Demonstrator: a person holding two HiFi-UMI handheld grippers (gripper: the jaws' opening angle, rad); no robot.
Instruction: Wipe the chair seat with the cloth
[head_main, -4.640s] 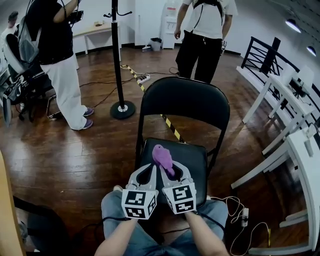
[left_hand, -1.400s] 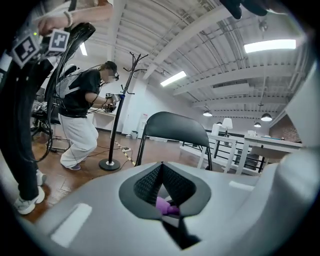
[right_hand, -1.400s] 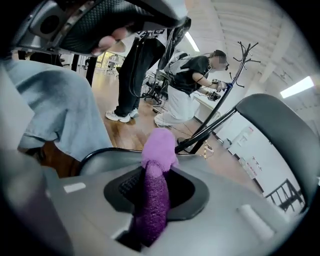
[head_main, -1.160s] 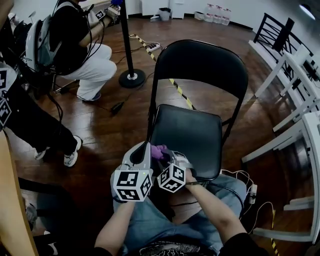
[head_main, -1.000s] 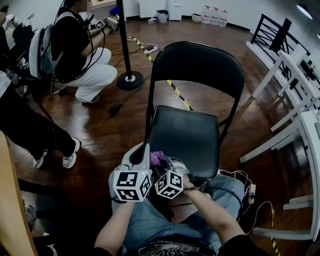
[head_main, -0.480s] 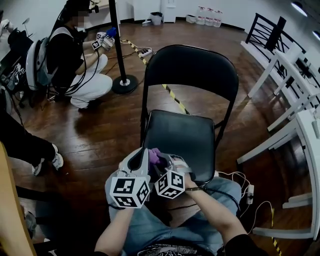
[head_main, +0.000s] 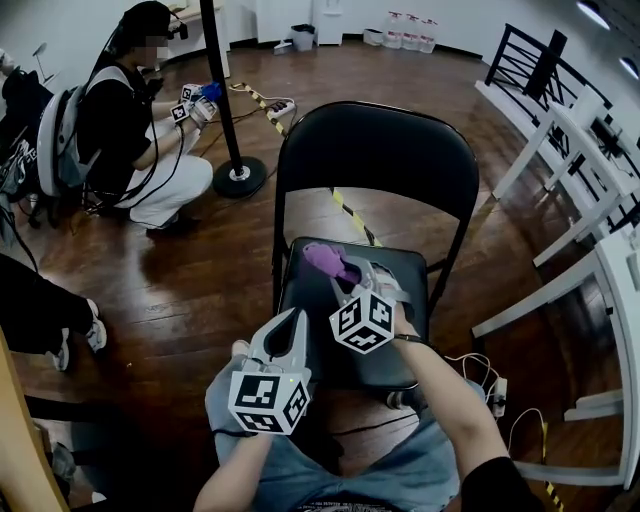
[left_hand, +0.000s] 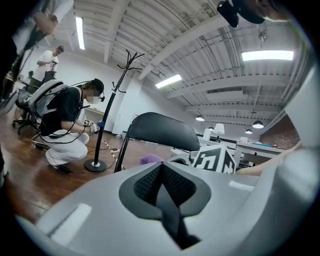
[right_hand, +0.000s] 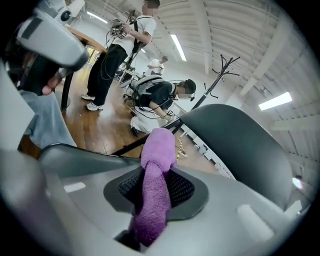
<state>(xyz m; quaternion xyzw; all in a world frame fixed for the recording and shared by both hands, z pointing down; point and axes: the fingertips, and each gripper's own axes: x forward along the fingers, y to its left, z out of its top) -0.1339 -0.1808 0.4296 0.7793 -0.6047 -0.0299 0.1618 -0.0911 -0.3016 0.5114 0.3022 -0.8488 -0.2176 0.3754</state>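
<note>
A black folding chair stands in front of me, its seat (head_main: 400, 275) dark and padded, its backrest (head_main: 378, 150) rising behind. My right gripper (head_main: 345, 268) is over the seat's back left part, shut on a purple cloth (head_main: 328, 261) that sticks out past the jaws. In the right gripper view the cloth (right_hand: 154, 192) is pinched between the jaws, with the backrest (right_hand: 235, 145) to the right. My left gripper (head_main: 290, 325) hangs at the seat's front left corner, shut and holding nothing. The left gripper view shows its jaws (left_hand: 162, 192) closed together, with the cloth (left_hand: 150, 159) beyond.
A person (head_main: 130, 140) crouches at the left by a coat stand (head_main: 225, 90). Another person's leg and shoe (head_main: 60, 340) are at the far left. White tables (head_main: 590, 230) line the right. A power strip and cable (head_main: 495, 395) lie on the wooden floor under the chair's right side.
My right gripper has carried the purple cloth from the seat's front edge forward to its back left part. The left gripper dropped back toward me, off the seat's front corner.
</note>
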